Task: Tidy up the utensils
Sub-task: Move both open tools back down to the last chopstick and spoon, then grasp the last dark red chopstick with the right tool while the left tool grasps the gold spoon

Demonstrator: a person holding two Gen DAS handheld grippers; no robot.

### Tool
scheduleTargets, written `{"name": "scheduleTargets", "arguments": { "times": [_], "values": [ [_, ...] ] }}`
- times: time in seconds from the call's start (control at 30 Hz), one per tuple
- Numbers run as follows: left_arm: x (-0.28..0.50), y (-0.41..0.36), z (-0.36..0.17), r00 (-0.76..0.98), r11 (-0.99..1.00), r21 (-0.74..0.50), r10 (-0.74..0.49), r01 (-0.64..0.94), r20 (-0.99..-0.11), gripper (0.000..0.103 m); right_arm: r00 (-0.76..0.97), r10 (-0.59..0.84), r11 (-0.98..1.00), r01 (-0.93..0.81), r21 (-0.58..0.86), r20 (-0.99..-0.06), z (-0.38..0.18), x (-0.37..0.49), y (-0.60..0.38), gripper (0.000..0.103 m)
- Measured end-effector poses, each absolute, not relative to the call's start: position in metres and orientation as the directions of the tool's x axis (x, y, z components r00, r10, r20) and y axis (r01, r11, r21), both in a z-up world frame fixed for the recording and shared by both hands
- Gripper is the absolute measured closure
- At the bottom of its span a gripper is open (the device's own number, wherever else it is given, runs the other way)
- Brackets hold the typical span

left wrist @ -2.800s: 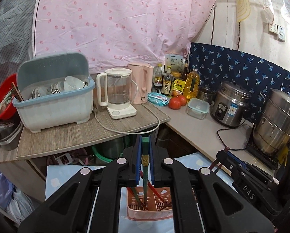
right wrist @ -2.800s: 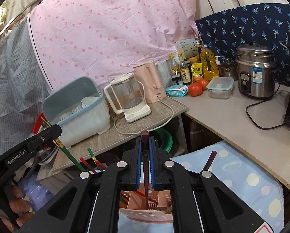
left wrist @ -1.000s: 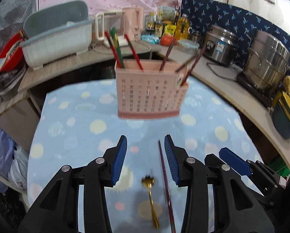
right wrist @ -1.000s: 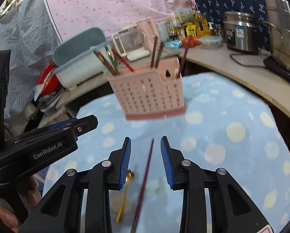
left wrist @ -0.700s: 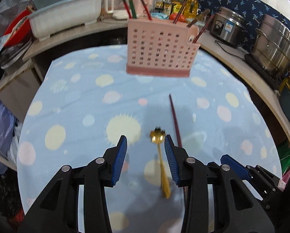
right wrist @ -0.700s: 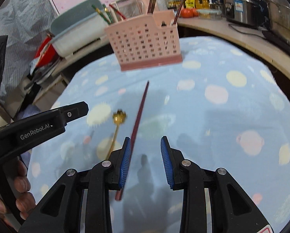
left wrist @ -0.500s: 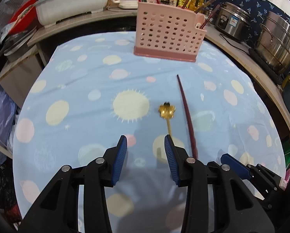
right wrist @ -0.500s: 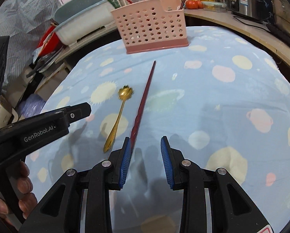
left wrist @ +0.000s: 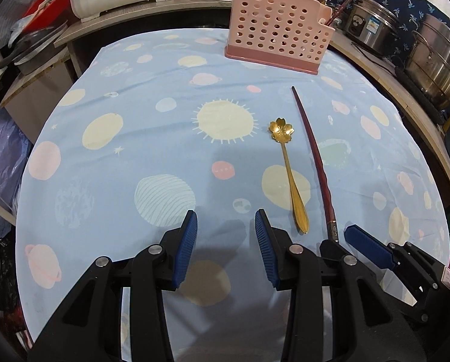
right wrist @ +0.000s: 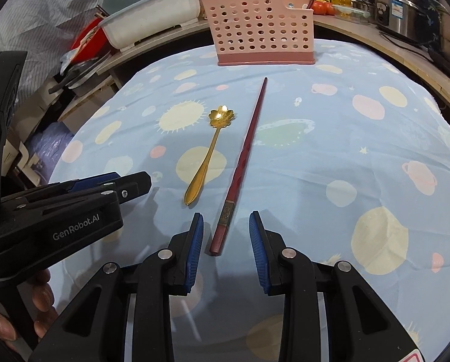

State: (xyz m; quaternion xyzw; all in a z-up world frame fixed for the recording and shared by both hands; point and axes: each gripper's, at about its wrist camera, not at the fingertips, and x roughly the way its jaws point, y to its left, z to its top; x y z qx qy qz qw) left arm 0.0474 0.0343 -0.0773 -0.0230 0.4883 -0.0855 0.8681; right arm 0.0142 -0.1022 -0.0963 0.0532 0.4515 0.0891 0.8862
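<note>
Two loose utensils are left on the planet-print tablecloth (right wrist: 360, 157), a dark red chopstick (right wrist: 243, 157) and a gold spoon (right wrist: 208, 154), lying side by side but apart, well short of the pink perforated holder (right wrist: 259, 27) that stands at the far edge with other chopsticks poking out of it. The right gripper (right wrist: 223, 241) is the one lined up: its blue-padded jaws stand spread and hold nothing, and the thick squared butt of the chopstick lies in the gap between them, touching neither pad as far as I can tell. From there the stick runs straight away from the tool, tilting slightly right, its thin tip pointing at the holder, so its long axis follows the fingers rather than crossing them. Closing would pinch only the butt, I'd guess, and the long shaft may droop or swing once lifted. The chopstick looks lacquered, with a twisted section in the middle and a patterned band near the butt. The left gripper (left wrist: 225, 241), also spread wide and empty, hovers over bare cloth; the spoon handle ends just to its right, the flower-shaped bowl facing the holder. That spoon looks slim and shiny, likely slippery against the cloth.
</note>
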Motion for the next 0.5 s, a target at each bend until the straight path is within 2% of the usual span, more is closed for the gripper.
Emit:
{"name": "scheduleTargets", "arguments": {
  "times": [0.2, 0.33, 0.4, 0.5],
  "values": [
    [0.046, 0.029, -0.077, 0.506, 0.982, -0.129, -0.184, 0.141, -0.843, 0.065, 0.585, 0.168, 0.986, -0.097, 0.137, -0.793, -0.098, 0.015, -0.107, 0.094],
    [0.045, 0.022, -0.075, 0.501, 0.976, -0.144, -0.208, 0.164, -0.840, 0.060, 0.586, 0.176, 0.984, -0.077, 0.162, -0.791, -0.098, 0.014, -0.118, 0.096],
    [0.044, 0.018, -0.074, 0.503, 0.973, -0.149, -0.219, 0.176, -0.836, 0.052, 0.591, 0.169, 0.984, -0.064, 0.163, -0.789, -0.097, 0.012, -0.122, 0.096],
    [0.045, 0.009, -0.073, 0.498, 0.967, -0.158, -0.238, 0.198, -0.834, 0.051, 0.596, 0.165, 0.983, -0.038, 0.178, -0.785, -0.097, 0.010, -0.131, 0.096]
  ]
}}
